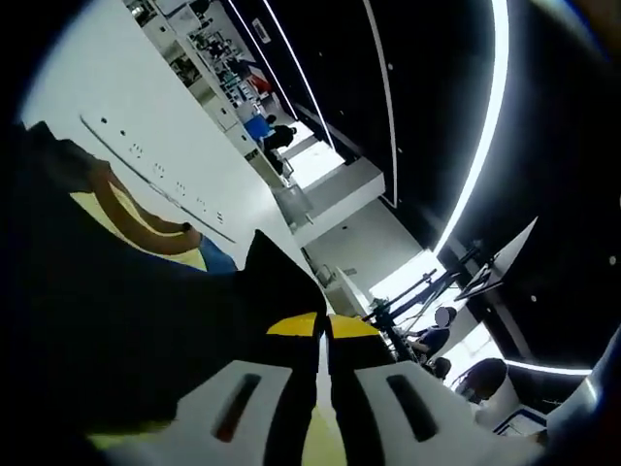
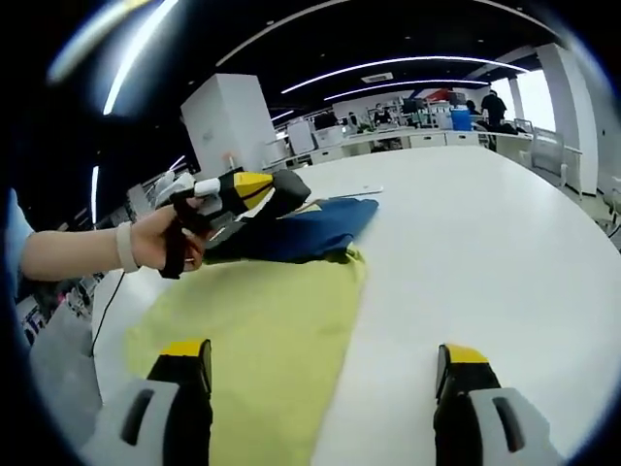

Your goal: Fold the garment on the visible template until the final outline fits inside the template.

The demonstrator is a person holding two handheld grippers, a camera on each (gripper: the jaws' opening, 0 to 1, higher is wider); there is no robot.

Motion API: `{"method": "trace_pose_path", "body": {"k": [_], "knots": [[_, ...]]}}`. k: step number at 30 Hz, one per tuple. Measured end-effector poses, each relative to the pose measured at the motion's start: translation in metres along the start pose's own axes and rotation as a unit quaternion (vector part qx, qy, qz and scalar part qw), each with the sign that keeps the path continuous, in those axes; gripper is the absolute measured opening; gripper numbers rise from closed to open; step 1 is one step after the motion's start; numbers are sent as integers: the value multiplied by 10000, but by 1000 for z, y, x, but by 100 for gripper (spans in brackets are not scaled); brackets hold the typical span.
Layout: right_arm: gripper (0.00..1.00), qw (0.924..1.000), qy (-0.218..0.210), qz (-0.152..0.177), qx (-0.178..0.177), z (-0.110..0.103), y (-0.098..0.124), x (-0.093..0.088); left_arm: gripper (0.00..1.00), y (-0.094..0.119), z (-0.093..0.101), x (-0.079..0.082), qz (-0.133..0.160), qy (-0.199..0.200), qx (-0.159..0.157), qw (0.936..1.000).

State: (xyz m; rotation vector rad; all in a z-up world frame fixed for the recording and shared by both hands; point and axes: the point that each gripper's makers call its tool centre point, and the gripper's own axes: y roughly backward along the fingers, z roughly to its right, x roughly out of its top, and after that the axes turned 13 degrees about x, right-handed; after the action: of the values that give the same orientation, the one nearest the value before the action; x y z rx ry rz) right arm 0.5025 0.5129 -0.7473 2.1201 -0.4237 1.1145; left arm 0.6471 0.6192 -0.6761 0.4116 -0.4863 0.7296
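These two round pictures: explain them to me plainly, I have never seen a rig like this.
A person holds a handheld two-jaw gripper in each hand, and each carries a fisheye camera looking along its jaws. In the right gripper view, the right gripper is open, hovering over a flat yellow-green template sheet on a large white table. Further off, the person's hand holds the left gripper, which is lifting a dark blue cloth garment by one edge. The left gripper view is tilted towards the ceiling; its jaws are pinched shut on that garment.
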Motion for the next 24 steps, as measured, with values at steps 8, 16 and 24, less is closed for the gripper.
{"method": "trace_pose_path", "body": {"k": [8,16,24], "knots": [[97,9999,84,19,-91,5,14,0,0,-24,-5,-36,-394,-23,136,9991],[96,9997,4,170,-190,9,24,3,0,-31,-20,-52,-622,-132,373,9973],[97,9998,19,146,-140,8,21,1,0,-31,-20,-64,-777,-568,350,9947]]}}
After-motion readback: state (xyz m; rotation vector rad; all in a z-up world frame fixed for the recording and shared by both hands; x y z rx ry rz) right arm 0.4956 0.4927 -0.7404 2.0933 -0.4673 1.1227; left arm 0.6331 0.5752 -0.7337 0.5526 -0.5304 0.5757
